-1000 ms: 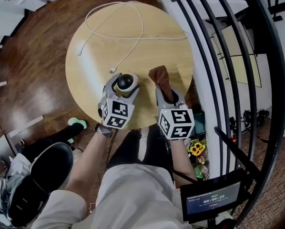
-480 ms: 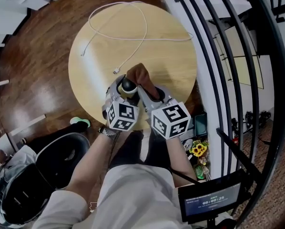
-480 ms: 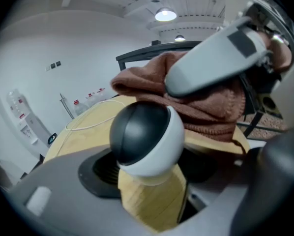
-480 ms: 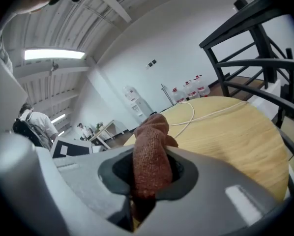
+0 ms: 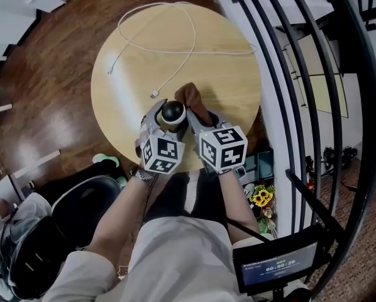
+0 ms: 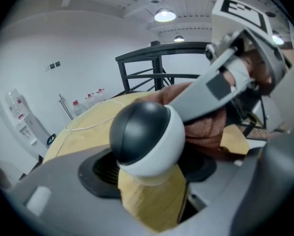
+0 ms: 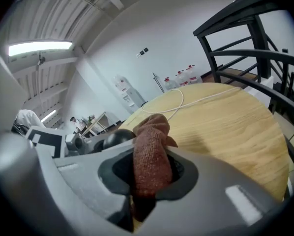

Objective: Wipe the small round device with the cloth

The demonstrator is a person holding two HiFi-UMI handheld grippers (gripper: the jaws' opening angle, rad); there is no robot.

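Note:
My left gripper point(image 5: 167, 116) is shut on the small round device point(image 5: 173, 111), a white ball with a black dome, over the near edge of the round wooden table point(image 5: 131, 87). In the left gripper view the device point(image 6: 147, 139) fills the gap between the jaws of the left gripper point(image 6: 152, 170). My right gripper point(image 5: 199, 117) is shut on a brown cloth point(image 5: 190, 98), whose bunched end lies against the device's right side. In the right gripper view the cloth point(image 7: 149, 154) stands up from the right gripper point(image 7: 149, 175), with the device's dome point(image 7: 118, 138) just to its left.
A white cable point(image 5: 175, 49) loops across the far half of the table, its plug end lying just beyond the device. A black metal railing point(image 5: 301, 74) runs close along the table's right side. Dark wood floor lies to the left, and yellow flowers point(image 5: 260, 197) sit below the table's edge.
The right gripper has carried the cloth left, from apart on the table to the device, across its top, and now against its right side. The left gripper has shifted slightly right.

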